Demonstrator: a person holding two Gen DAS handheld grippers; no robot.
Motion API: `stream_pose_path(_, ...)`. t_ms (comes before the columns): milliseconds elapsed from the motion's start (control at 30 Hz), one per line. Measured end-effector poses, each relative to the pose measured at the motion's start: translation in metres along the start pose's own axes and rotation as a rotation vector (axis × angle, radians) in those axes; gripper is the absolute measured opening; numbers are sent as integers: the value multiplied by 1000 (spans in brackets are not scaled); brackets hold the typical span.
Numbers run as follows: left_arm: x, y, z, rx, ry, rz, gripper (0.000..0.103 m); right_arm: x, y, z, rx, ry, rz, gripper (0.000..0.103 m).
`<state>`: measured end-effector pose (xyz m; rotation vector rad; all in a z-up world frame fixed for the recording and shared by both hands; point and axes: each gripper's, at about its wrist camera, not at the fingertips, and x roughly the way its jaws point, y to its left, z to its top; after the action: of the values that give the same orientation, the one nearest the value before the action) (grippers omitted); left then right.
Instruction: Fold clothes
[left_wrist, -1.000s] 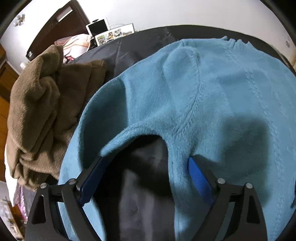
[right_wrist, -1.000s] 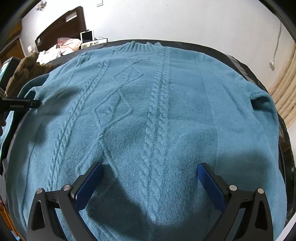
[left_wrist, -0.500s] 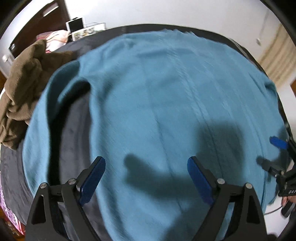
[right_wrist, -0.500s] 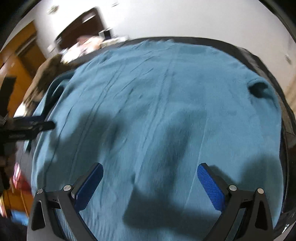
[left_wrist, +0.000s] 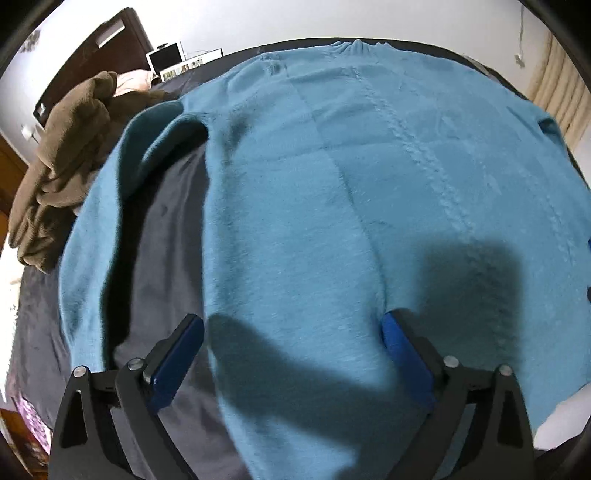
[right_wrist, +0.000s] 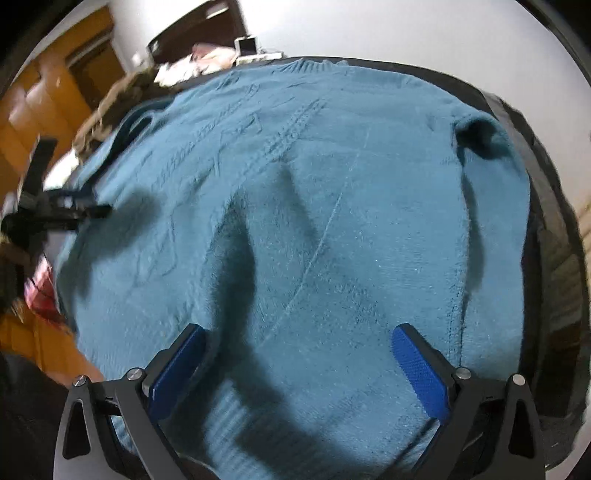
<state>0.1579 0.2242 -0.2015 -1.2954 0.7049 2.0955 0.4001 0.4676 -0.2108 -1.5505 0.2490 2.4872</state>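
Note:
A teal cable-knit sweater (left_wrist: 332, 184) lies spread flat on a dark table, collar at the far edge. Its left sleeve (left_wrist: 96, 229) runs down the left side, apart from the body. My left gripper (left_wrist: 291, 354) is open and empty above the sweater's lower left part. My right gripper (right_wrist: 299, 362) is open and empty above the sweater (right_wrist: 314, 203) near its hem. The left gripper also shows at the left of the right wrist view (right_wrist: 55, 210). The right sleeve (right_wrist: 491, 221) lies folded along the right side.
A brown fleece garment (left_wrist: 62, 155) is heaped at the table's left. A dark headboard (left_wrist: 92, 48) and a small screen (left_wrist: 166, 59) stand behind. The dark table surface (left_wrist: 166, 240) shows between sleeve and body. Wooden cabinets (right_wrist: 48, 99) are at the left.
Both grippers have drawn back toward the hem side and higher. The left one left the armpit area and now looks over the whole sweater. Both stay open.

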Motion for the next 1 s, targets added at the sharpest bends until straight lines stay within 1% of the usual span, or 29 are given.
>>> stream_pose_path(100, 0, 8, -3, -11, 4, 11, 102, -3, 9, -2, -67, 14, -44, 102)
stream_pose_path(200, -2, 7, -4, 11, -1, 37, 102, -8, 3, -7, -73, 30, -115, 102)
stream_pose_path(300, -3, 5, -4, 25, 2, 48, 102, -8, -6, -8, -68, 35, -117, 102)
stream_pose_path(433, -5, 4, -3, 66, 5, 55, 102, -10, 0, -3, -132, 57, -173, 102)
stream_pose_path(500, -5, 6, -1, 57, 22, 48, 102, -14, -3, -5, -123, 67, -219, 102)
stream_pose_path(567, -9, 4, 3, 43, 37, 42, 100, -25, -6, -4, -84, 59, -252, 102)
stream_pose_path(600, -13, 0, 4, 50, 29, 30, 100, -31, -3, 0, -63, 36, -240, 102)
stream_pose_path(700, -26, -19, 7, 92, 0, -29, 100, -50, 9, 15, -4, -58, -169, 102)
stream_pose_path(767, -30, -30, 6, 122, -7, -56, 100, -47, 24, 27, 0, -89, -135, 102)
stream_pose_path(900, -25, -39, -10, 184, 6, -80, 100, -29, 50, 22, -32, -63, -53, 102)
stream_pose_path(1000, -18, -30, -22, 184, 13, -116, 100, -17, 67, 4, -145, -9, 4, 102)
